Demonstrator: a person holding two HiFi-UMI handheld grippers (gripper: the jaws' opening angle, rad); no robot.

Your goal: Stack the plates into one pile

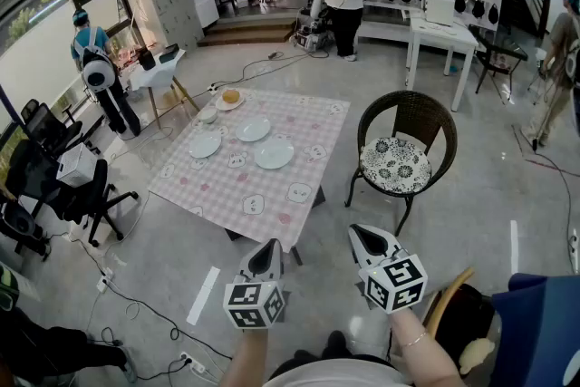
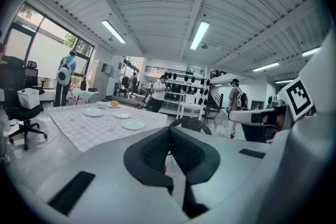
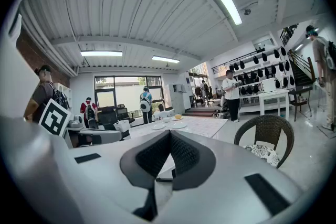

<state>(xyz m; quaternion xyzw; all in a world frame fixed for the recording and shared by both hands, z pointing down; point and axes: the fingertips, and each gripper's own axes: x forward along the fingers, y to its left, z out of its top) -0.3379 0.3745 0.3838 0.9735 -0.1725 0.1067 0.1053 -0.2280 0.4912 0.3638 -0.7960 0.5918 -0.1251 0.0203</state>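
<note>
Left gripper (image 1: 265, 256) and right gripper (image 1: 371, 241) each had jaws pressed together, nothing between them, held near the table's (image 1: 313, 130) near edge, not touching it. Three empty plates (image 1: 274, 153) lay apart, unstacked, mid-table; a bun plate (image 1: 229, 101) sat beyond them.

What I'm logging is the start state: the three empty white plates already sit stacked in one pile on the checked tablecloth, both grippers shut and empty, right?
No. The head view shows the three empty white plates lying apart on the checked tablecloth, not stacked. The left gripper and right gripper are shut and empty.
</note>
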